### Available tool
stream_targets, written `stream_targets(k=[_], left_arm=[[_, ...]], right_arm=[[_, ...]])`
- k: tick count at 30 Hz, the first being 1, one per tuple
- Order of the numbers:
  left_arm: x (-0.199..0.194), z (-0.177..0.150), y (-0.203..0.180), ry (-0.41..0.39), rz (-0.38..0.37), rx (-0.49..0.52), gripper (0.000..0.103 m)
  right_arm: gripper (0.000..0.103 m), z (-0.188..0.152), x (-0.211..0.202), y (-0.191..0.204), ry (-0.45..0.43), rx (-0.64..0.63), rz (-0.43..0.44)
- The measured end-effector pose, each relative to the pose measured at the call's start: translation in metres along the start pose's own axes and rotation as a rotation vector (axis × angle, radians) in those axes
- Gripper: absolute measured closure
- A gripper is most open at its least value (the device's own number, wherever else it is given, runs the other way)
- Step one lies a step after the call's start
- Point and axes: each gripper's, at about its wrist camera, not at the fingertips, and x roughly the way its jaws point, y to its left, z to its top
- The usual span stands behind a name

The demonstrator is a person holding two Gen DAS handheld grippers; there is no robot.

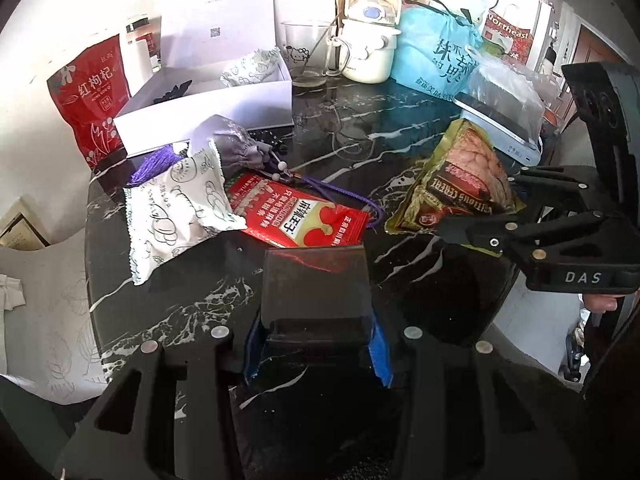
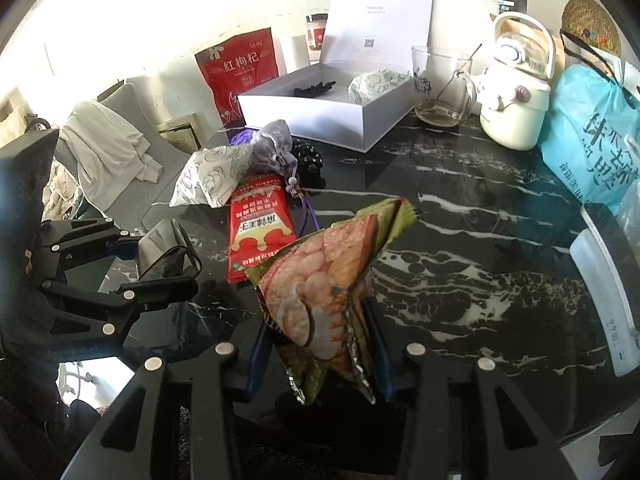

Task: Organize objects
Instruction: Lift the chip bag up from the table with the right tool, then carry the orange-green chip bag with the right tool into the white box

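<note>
- Left wrist view, worktop (image 1: 400,152): black marble-pattern surface with white veins, carrying all items listed below.
- White box (image 1: 208,108): lid raised upright at the back; sits at the far left of the worktop. Inside lie one white patterned packet (image 1: 250,66) and a small dark object, too small to identify.
- Blue bag (image 1: 436,60): printed with dark characters, far right, just beside a cream kettle (image 1: 370,46).
- Red goji pouch (image 1: 90,100): upright, left of the box, at the worktop edge.
- Glass mug (image 1: 310,54): clear, with a stirrer inside, between box and kettle.
- Cereal packet (image 2: 332,292): green-edged, pictured with cereal; held off the worktop, tilted, near the front centre.
- White patterned sachet (image 1: 176,208): lying near the left edge, overlapping a red sachet (image 1: 300,212) that lies flat beside it.
- Grey drawstring pouch (image 1: 228,144): purple cord and beads, resting behind the white sachet, touching the box front.
- Right tool (image 2: 326,344): fingers pressed onto the lower part of the cereal packet, pinching it.
- Left tool (image 1: 316,320): holds nothing; low over the worktop, tips at the near end of the red sachet; how far apart its fingers stand cannot be told.
</note>
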Motion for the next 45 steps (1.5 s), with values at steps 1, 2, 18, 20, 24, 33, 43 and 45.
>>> stream_targets(k=[1, 2, 18, 20, 24, 33, 43, 45], left_arm=[[-0.002, 0.001, 0.0, -0.001, 0.003, 0.0, 0.062], [-0.004, 0.002, 0.0, -0.003, 0.004, 0.001, 0.062], [-0.038, 0.043, 0.009, -0.07, 0.036, 0.008, 0.062], [-0.04, 0.05, 0.009, -0.08, 0.038, 0.013, 0.062], [-0.044, 0.065, 0.011, -0.098, 0.047, 0.025, 0.062], [-0.035, 0.102, 0.025, -0.104, 0.064, 0.036, 0.062], [-0.011, 0.145, 0.05, -0.103, 0.086, 0.038, 0.062], [-0.007, 0.152, 0.055, -0.101, 0.089, 0.037, 0.062]], right_arm=[[0.06, 0.002, -0.002, 0.001, -0.004, -0.004, -0.002], [0.06, 0.002, -0.004, 0.002, -0.006, -0.007, -0.003], [0.06, 0.038, -0.03, 0.017, -0.066, -0.06, 0.004], [0.06, 0.044, -0.031, 0.017, -0.067, -0.07, 0.003], [0.06, 0.058, -0.031, 0.016, -0.079, -0.081, -0.005], [0.06, 0.089, -0.026, 0.01, -0.094, -0.105, -0.014], [0.06, 0.125, 0.0, 0.006, -0.07, -0.129, -0.004], [0.06, 0.134, 0.006, 0.006, -0.066, -0.134, -0.002]])
